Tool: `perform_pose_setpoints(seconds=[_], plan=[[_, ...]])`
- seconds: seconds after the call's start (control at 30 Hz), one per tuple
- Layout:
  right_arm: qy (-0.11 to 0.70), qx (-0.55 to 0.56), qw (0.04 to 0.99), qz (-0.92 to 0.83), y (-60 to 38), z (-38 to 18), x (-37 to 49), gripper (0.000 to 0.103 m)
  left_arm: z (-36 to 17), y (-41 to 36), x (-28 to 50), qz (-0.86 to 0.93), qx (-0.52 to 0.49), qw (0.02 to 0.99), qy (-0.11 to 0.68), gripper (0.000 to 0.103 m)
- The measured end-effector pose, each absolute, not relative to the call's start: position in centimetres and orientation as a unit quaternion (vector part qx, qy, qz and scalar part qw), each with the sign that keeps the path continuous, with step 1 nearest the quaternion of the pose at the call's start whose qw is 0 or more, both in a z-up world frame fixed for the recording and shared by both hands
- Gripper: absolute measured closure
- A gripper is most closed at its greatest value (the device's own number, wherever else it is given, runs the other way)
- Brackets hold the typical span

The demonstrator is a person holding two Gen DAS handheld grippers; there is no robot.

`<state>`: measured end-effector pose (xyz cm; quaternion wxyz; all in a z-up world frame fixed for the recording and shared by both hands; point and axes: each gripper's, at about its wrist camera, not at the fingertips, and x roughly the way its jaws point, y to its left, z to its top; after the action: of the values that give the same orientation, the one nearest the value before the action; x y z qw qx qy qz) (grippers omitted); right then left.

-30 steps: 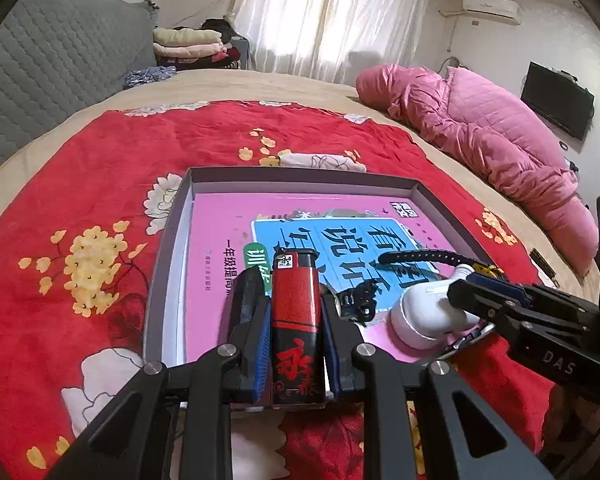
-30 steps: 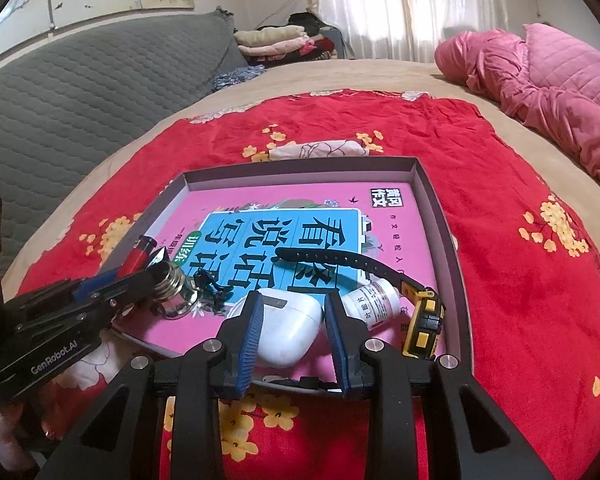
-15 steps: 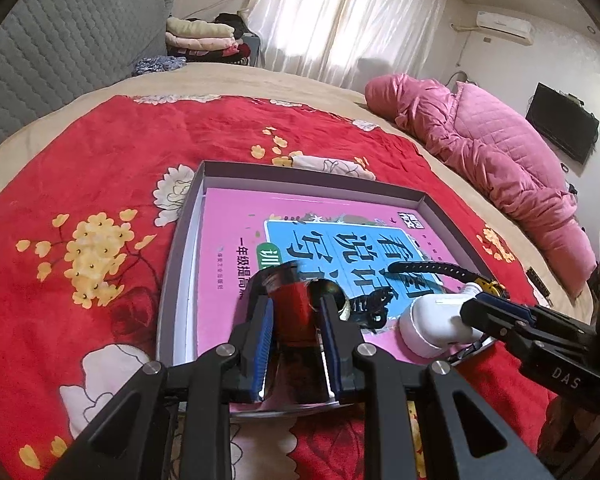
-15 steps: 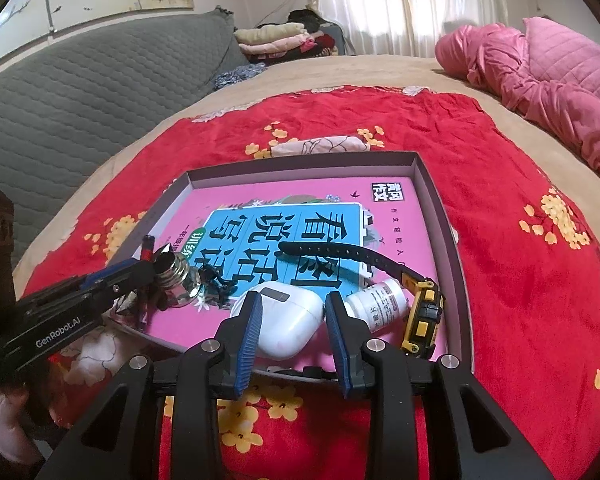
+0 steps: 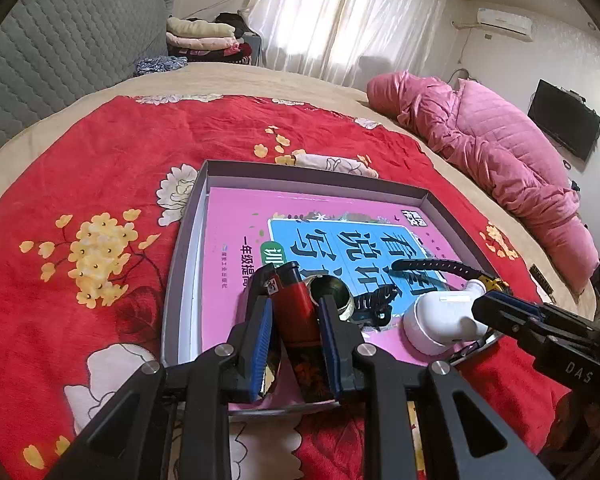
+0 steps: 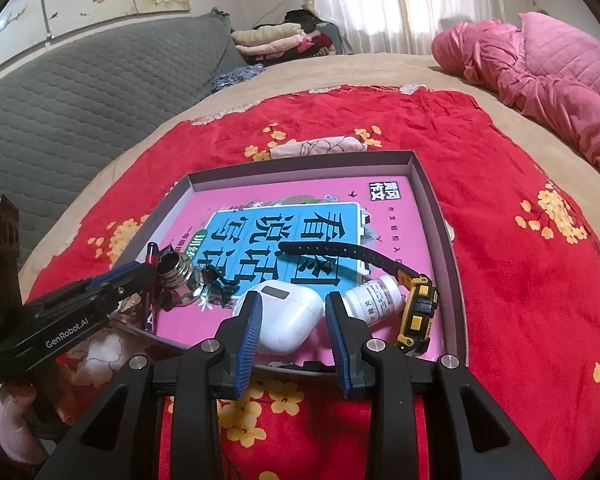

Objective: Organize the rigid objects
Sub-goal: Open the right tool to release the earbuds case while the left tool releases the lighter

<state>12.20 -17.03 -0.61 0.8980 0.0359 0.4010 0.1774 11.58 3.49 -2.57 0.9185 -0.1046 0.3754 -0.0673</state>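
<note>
A grey shallow box (image 5: pixel 300 174) (image 6: pixel 420 184) lies on the red floral blanket with a pink book in it. My left gripper (image 5: pixel 294 312) is shut on a red lighter (image 5: pixel 296 308), held tilted over the box's near left corner. Beside it lie a light bulb (image 5: pixel 332 290) (image 6: pixel 176 268) and a small black figure (image 5: pixel 374 300). My right gripper (image 6: pixel 292 312) is open around a white earbud case (image 6: pixel 284 314) (image 5: pixel 436 320), which rests in the box. A white pill bottle (image 6: pixel 374 296) and a yellow-black watch (image 6: pixel 416 312) lie to its right.
A pink quilt (image 5: pixel 500 152) (image 6: pixel 540 72) is heaped at the far right of the bed. A grey padded headboard (image 6: pixel 80 92) runs along the left. Folded clothes (image 5: pixel 204 36) sit at the back. A TV (image 5: pixel 564 124) hangs on the right wall.
My left gripper has tilted the lighter from upright down toward the box floor and moved slightly forward. The right gripper has stayed open around the earbud case.
</note>
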Motion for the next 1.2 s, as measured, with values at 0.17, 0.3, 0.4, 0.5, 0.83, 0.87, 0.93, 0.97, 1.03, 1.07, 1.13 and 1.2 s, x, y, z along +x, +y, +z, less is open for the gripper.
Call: perform_pose_setpoints(seconds=[0.17, 0.3, 0.4, 0.5, 0.83, 0.87, 0.93, 0.97, 1.03, 1.07, 1.13, 1.2], plan=[[0.401, 0.039, 0.899, 0.174, -17.2, -0.3, 12.2, 0.069, -2.4, 3.3, 11.4, -0.063, -0.095, 0.92, 0.374, 0.079], [0.401, 0.037, 0.899, 0.171, -17.2, -0.1, 12.1, 0.069, -2.2, 3.2, 11.2, -0.06, -0.088, 0.921, 0.374, 0.078], [0.402, 0.036, 0.899, 0.169, -17.3, 0.0, 11.9, 0.068, -1.9, 3.2, 10.8, -0.056, -0.081, 0.922, 0.374, 0.077], [0.402, 0.035, 0.9, 0.165, -17.4, 0.1, 11.7, 0.068, -1.7, 3.0, 10.4, -0.058, -0.077, 0.922, 0.375, 0.063], [0.397, 0.035, 0.903, 0.162, -17.9, 0.7, 10.9, 0.06, -0.9, 2.2, 9.0, -0.055, -0.051, 0.926, 0.369, 0.059], [0.396, 0.033, 0.903, 0.161, -17.8, 0.7, 10.8, 0.06, -0.8, 2.2, 9.0, -0.054, -0.05, 0.926, 0.369, 0.059], [0.395, 0.028, 0.904, 0.162, -17.8, 0.8, 10.5, 0.06, -0.7, 2.1, 8.8, -0.051, -0.046, 0.927, 0.368, 0.059], [0.394, 0.028, 0.904, 0.162, -17.8, 0.9, 10.4, 0.06, -0.6, 2.0, 8.7, -0.049, -0.044, 0.928, 0.367, 0.059], [0.393, 0.028, 0.904, 0.162, -17.9, 1.0, 10.2, 0.06, -0.4, 1.8, 8.5, -0.047, -0.039, 0.928, 0.367, 0.058], [0.392, 0.027, 0.905, 0.162, -17.9, 1.1, 10.1, 0.06, -0.3, 1.7, 8.3, -0.047, -0.039, 0.929, 0.366, 0.058], [0.39, 0.028, 0.906, 0.162, -17.9, 1.3, 9.9, 0.059, -0.2, 1.6, 8.2, -0.049, -0.039, 0.928, 0.368, 0.058], [0.388, 0.029, 0.907, 0.161, -18.0, 1.5, 9.8, 0.058, 0.0, 1.5, 7.9, -0.051, -0.04, 0.927, 0.369, 0.058]])
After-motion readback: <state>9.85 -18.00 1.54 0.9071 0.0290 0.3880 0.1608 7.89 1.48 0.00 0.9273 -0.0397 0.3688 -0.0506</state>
